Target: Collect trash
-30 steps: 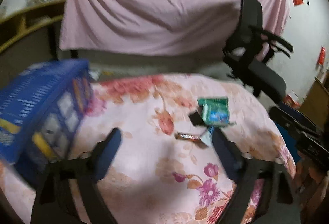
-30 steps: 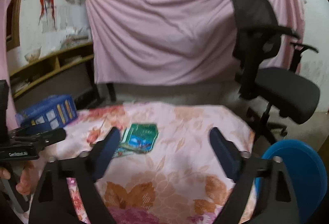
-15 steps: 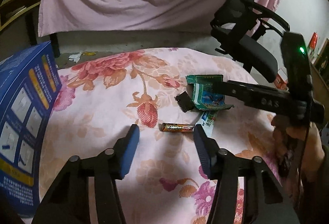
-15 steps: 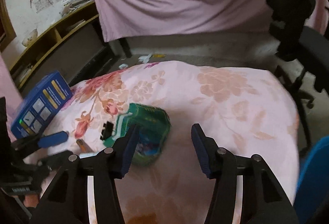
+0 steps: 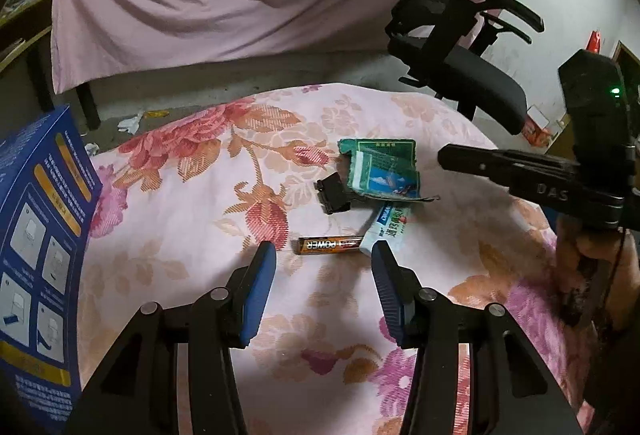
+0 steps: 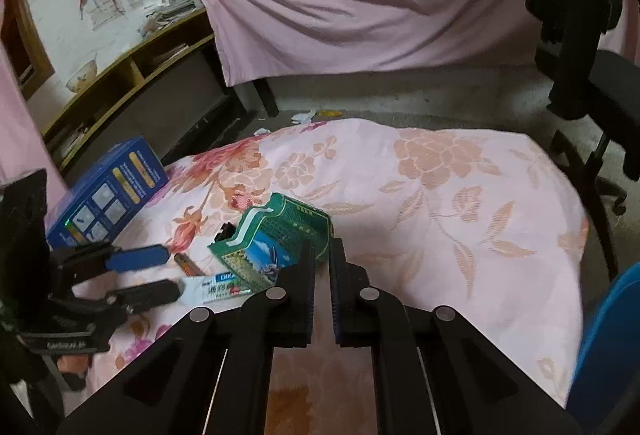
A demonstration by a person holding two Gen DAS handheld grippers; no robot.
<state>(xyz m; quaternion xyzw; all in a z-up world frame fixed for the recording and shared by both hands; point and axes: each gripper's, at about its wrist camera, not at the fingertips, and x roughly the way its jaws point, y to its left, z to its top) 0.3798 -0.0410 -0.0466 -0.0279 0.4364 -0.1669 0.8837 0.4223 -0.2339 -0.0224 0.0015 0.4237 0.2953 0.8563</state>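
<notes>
Four scraps lie clustered on the floral-clothed bench (image 6: 460, 195): crumpled green cigarette pack (image 6: 280, 235), black binder clip (image 5: 334, 193), brown battery (image 5: 330, 245), pale sachet (image 5: 386, 229). Since a second ago the right gripper (image 6: 320, 255) has snapped shut at the pack's edge, grip unconfirmed; the left gripper (image 5: 322, 255), half open, tilts down over the battery.

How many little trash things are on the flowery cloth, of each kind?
Battery: 1
Green crumpled packet: 1
Pale blue sachet: 1
Black binder clip: 1
Total: 4
</notes>
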